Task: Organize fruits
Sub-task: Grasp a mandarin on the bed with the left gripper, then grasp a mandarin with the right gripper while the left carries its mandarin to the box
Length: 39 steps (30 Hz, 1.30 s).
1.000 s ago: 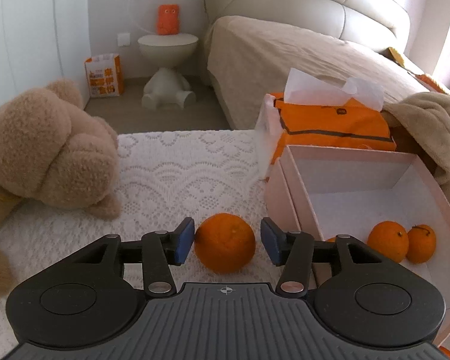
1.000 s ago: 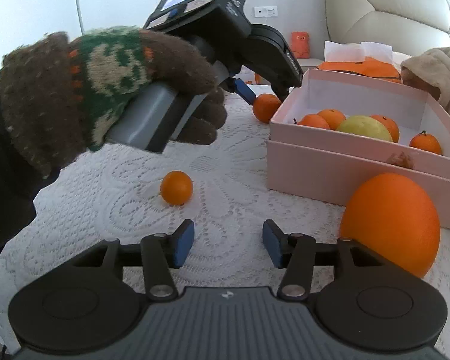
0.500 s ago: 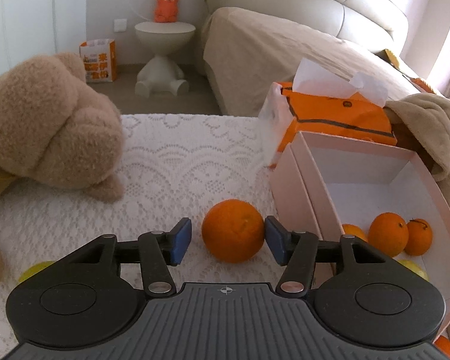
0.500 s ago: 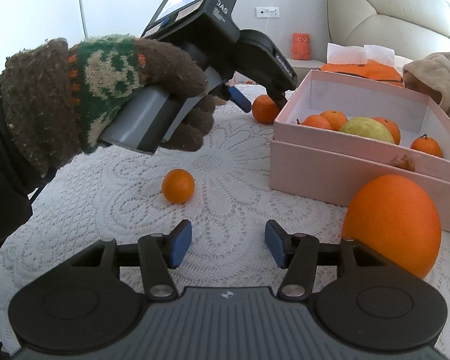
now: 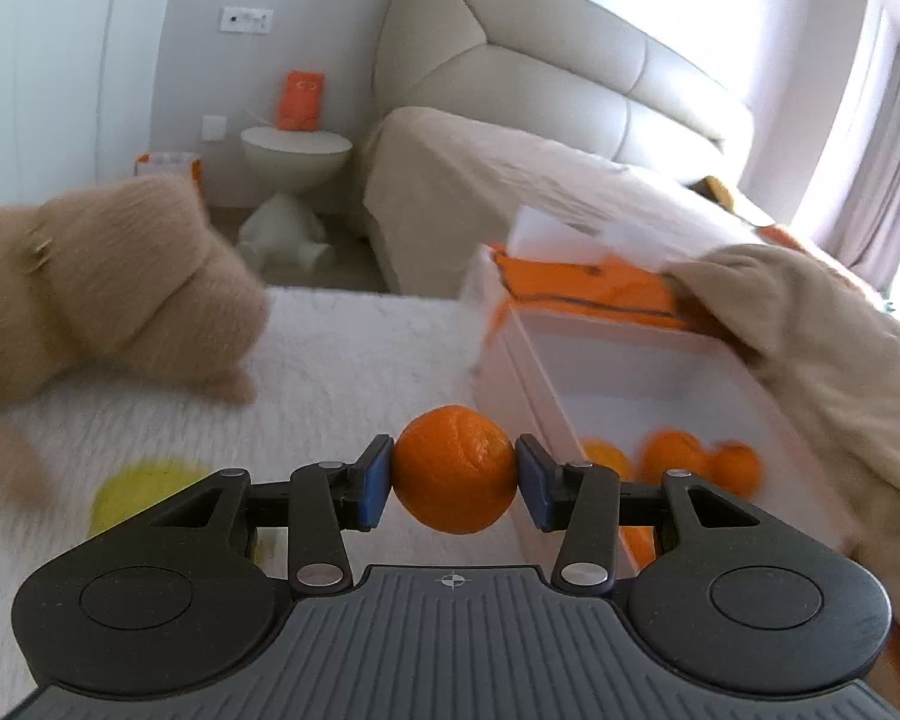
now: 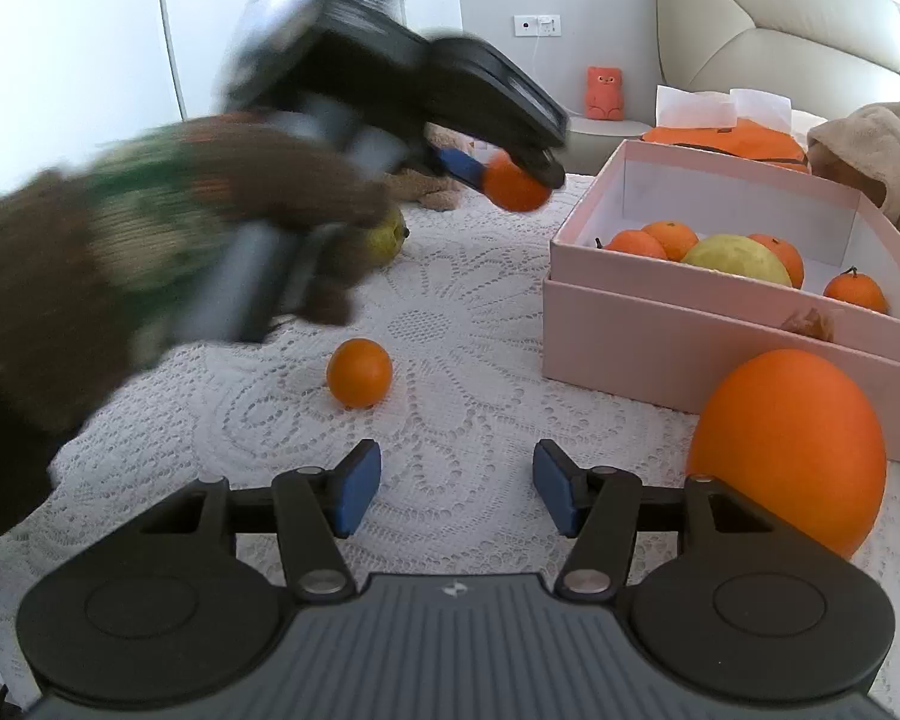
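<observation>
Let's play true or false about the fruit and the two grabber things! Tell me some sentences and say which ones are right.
1. The left gripper has an orange squeezed between its jaws. True.
2. The right gripper is holding the small orange. False: its jaws are open with nothing between them, and the small orange sits on the lace cloth ahead of it.
3. The pink box has no fruit in it. False: it holds several oranges and a yellow-green fruit.
4. A big orange sits outside the pink box, on the cloth. True.
5. The person's hand wears a knitted glove. True.
</observation>
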Each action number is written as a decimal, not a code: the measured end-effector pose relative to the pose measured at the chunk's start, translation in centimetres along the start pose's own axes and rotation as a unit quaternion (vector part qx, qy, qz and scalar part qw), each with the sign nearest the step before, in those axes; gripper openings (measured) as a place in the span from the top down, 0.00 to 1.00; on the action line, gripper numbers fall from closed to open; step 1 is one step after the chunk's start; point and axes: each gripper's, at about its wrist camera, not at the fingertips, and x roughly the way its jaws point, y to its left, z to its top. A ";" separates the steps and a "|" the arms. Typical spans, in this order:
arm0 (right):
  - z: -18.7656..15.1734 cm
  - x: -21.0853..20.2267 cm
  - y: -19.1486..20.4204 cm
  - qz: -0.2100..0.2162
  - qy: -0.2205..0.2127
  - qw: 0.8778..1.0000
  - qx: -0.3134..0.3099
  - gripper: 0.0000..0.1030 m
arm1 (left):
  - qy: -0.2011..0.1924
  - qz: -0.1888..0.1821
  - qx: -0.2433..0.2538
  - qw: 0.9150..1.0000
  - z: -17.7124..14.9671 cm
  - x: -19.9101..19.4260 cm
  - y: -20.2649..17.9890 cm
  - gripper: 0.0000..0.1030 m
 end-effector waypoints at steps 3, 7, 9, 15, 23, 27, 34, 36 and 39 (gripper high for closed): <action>0.1 0.2 0.0 0.007 0.004 1.000 -0.004 0.38 | 0.000 0.025 0.009 1.000 -2.6 -4.0 0.1 0.52; 0.4 0.4 -0.2 0.034 0.018 0.999 0.005 0.24 | -0.004 0.082 0.010 0.997 -6.6 -8.4 1.4 0.52; 0.6 0.5 -0.2 0.044 0.026 0.999 0.009 0.16 | -0.006 0.098 -0.003 0.995 -8.0 -9.7 2.4 0.52; 0.5 1.0 1.7 0.002 0.034 0.999 -0.027 0.16 | 0.002 0.133 -0.036 0.990 -10.7 -11.0 4.4 0.52; 2.2 1.2 3.7 -0.008 0.007 0.999 -0.041 0.40 | -0.004 0.126 -0.032 0.991 -11.3 -11.7 4.8 0.52; 3.5 2.8 5.1 -0.016 0.013 0.997 -0.072 0.49 | -0.002 0.120 -0.040 0.992 -11.6 -11.8 5.0 0.52; 3.8 3.2 4.8 -0.012 0.032 0.998 -0.046 0.73 | 0.003 0.104 -0.035 0.994 -11.7 -11.7 4.3 0.52; 3.6 1.8 4.4 -0.019 0.026 0.999 -0.040 0.73 | 0.006 0.097 -0.032 0.995 -11.7 -11.5 3.8 0.52; 3.1 -0.8 3.1 -0.041 0.016 0.999 -0.013 0.74 | 0.014 0.076 -0.026 0.997 -11.6 -11.0 2.7 0.52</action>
